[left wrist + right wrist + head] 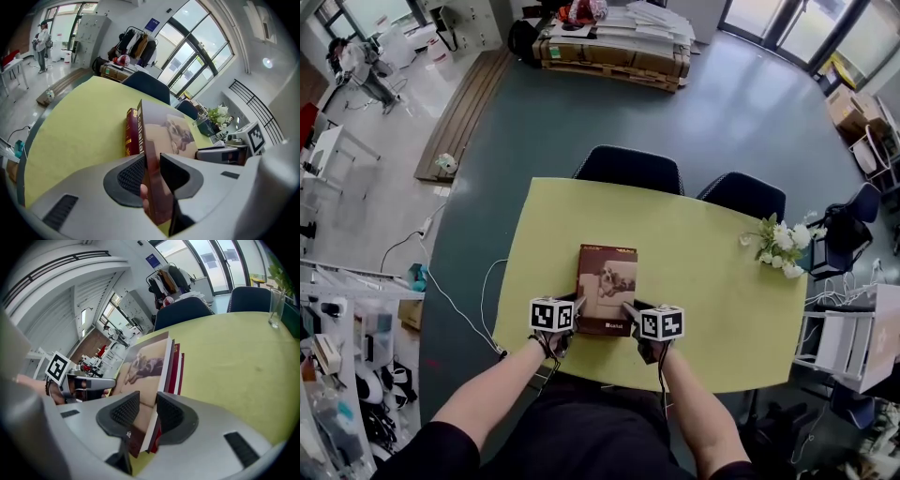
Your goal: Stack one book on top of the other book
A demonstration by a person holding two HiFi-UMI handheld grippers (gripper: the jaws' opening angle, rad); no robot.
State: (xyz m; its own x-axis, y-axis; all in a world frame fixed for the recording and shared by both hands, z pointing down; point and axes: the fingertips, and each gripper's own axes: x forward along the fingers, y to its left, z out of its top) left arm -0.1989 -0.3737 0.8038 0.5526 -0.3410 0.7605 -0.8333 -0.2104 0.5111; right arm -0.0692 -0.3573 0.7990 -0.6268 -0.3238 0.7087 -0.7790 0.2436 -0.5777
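1. Head view: brown dog-cover book [607, 286] sits near the yellow table's [712, 281] front edge, with the left gripper [577, 304] and right gripper [627, 307] at its near corners.
2. Left gripper view: jaws clamped on this book's edge; red book [131, 133] lies underneath.
3. Right gripper view: jaws clamped on the same book, over the red one.

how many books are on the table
2. The dog-cover book is on top, held at its near corners by the left gripper and right gripper. The red book lies beneath it, mostly covered. No others show.
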